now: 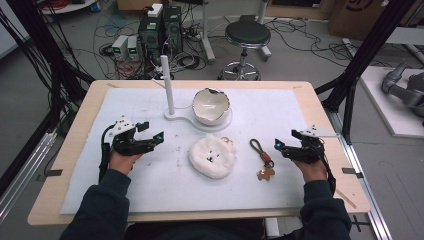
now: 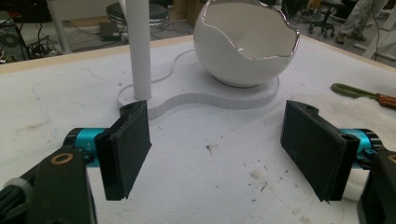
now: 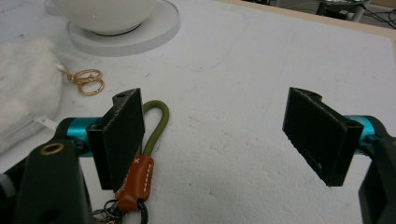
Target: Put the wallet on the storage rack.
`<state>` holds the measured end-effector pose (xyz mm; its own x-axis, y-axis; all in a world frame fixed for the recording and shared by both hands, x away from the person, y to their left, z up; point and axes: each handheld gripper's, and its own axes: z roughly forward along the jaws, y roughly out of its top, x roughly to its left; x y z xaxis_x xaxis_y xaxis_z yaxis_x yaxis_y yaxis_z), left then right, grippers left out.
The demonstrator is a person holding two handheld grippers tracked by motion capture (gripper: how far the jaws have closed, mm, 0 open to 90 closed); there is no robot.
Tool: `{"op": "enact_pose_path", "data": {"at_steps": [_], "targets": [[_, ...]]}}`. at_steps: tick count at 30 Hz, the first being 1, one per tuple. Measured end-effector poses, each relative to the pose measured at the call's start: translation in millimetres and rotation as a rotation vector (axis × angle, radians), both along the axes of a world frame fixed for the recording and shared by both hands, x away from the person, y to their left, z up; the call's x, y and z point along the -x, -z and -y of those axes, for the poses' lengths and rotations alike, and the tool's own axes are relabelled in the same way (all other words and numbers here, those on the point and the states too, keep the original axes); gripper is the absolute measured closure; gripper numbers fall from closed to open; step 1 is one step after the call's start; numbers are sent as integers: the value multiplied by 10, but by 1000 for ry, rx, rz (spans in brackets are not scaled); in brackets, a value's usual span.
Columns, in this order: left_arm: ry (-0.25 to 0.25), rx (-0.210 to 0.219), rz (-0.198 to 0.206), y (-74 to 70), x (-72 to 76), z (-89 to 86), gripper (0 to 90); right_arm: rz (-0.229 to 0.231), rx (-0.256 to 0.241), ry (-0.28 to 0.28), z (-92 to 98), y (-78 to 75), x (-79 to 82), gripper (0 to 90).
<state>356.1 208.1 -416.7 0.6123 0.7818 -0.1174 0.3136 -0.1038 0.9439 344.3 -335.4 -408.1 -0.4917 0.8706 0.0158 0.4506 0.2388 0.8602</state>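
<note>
My right gripper (image 3: 212, 140) stands wide open and empty, its left jaw overlapping the olive cord keychain with the tan leather tab (image 3: 142, 161). Closing now risks pinching only the cord loop, I think. My left gripper (image 2: 217, 151) hovers equally wide over bare foam, before the white eggshell-shaped bowl (image 2: 245, 42).

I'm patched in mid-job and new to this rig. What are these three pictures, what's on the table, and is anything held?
A person holds a two-jaw gripper in each hand. The high view looks down on the table: left gripper, right gripper. The other two pictures come from cameras riding on each gripper, looking along its black jaws. On the white mat stand a post and an eggshell-shaped bowl on one base; nearer lie a fluffy white pouch and a keychain beside the right gripper. Both grippers are open, holding nothing.
</note>
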Motion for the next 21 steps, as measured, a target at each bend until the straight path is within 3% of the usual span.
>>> {"op": "enact_pose_path", "data": {"at_steps": [5,10,13,18,21], "targets": [[12,-11,-11,5,-9,72,241,0,-5,-12,-5,2,4,213],[61,-9,-55,29,-61,247,242,-9,-6,-23,-27,11,-3,213],[127,-8,-95,69,-104,482,241,-12,-9,-29,-50,15,-10,214],[196,-104,-154,173,-112,793,241,-21,-6,-49,-80,29,-30,216],[218,-137,-175,204,-102,878,243,-19,-3,-54,-100,21,-7,216]]}}
